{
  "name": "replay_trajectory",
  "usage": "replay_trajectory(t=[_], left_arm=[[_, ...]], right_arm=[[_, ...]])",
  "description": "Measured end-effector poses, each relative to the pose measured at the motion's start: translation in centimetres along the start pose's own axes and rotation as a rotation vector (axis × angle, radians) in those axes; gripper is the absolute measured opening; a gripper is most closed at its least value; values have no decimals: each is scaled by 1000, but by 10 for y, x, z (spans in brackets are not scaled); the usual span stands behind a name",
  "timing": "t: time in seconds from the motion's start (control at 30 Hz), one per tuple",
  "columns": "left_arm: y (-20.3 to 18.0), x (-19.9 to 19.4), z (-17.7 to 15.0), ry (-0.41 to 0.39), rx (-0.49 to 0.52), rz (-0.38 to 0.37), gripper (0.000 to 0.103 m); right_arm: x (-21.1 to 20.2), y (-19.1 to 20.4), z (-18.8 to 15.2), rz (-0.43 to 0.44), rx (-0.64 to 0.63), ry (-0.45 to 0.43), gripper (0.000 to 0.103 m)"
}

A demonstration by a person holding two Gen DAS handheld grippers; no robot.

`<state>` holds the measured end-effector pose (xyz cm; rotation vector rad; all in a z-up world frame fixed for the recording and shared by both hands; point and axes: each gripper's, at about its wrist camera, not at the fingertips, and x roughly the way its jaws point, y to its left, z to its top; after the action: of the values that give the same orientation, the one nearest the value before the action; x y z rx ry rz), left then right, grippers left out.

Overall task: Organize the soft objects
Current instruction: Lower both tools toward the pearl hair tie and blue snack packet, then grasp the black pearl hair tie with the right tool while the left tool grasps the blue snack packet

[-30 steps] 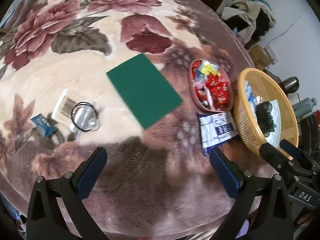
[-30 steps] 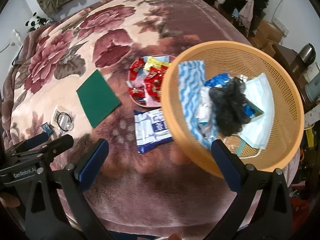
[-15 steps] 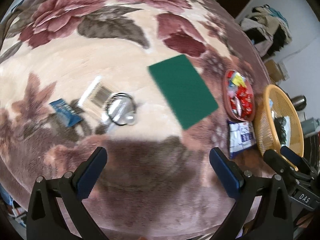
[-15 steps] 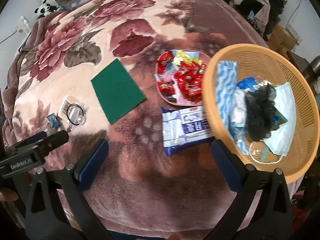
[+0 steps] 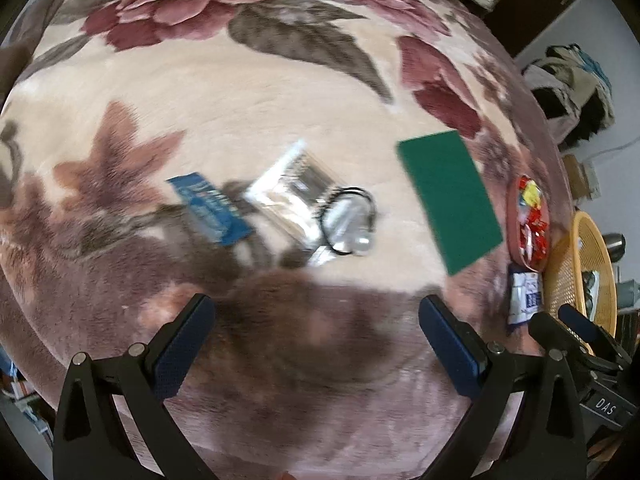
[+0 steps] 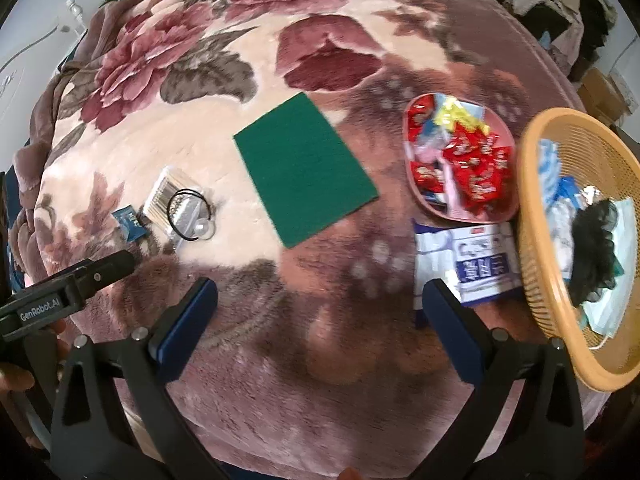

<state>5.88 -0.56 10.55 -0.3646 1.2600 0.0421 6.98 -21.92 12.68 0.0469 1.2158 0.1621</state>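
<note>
A green scouring pad (image 6: 305, 170) lies flat on the flowered blanket; it also shows in the left wrist view (image 5: 449, 201). A black hair tie with a pearl (image 5: 349, 221) rests on a clear bag of cotton swabs (image 5: 289, 188), beside a small blue packet (image 5: 210, 208). A white-and-blue tissue pack (image 6: 468, 262) lies next to the orange basket (image 6: 538, 264), which holds a face mask, black scrunchie and cloths. My left gripper (image 5: 316, 344) is open and empty, near the hair tie. My right gripper (image 6: 318, 326) is open and empty, between pad and tissue pack.
A pink dish of red candy packets (image 6: 460, 164) sits behind the tissue pack. The blanket (image 5: 200, 92) drops off at the near edge. Clothes and boxes pile up at the far right (image 5: 568, 92).
Both grippers have swung left. The left view now centres on the hair tie and swab bag; the basket has slid to the right edge of the right view. Both stay open.
</note>
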Motion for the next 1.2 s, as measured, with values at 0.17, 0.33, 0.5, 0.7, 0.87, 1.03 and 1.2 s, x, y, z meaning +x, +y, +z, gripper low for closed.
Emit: replay_trajectory(t=[0.17, 0.33, 0.5, 0.7, 0.87, 1.03, 1.2], left_arm=[[32, 2, 4, -1, -55, 13, 102], [64, 6, 8, 4, -104, 29, 102], [92, 9, 13, 6, -147, 43, 102], [117, 13, 19, 2, -189, 45, 102], [123, 20, 25, 10, -196, 35, 102], [121, 30, 32, 19, -204, 20, 102], [115, 36, 35, 17, -204, 8, 101]], right_arm=[[17, 20, 3, 45, -23, 29, 103], [36, 49, 7, 102, -53, 50, 100], [54, 74, 17, 117, -86, 64, 76], [81, 104, 26, 92, -183, 79, 57], [108, 117, 29, 67, -218, 109, 57], [131, 120, 30, 66, -215, 140, 37], [136, 122, 28, 81, -243, 127, 24]])
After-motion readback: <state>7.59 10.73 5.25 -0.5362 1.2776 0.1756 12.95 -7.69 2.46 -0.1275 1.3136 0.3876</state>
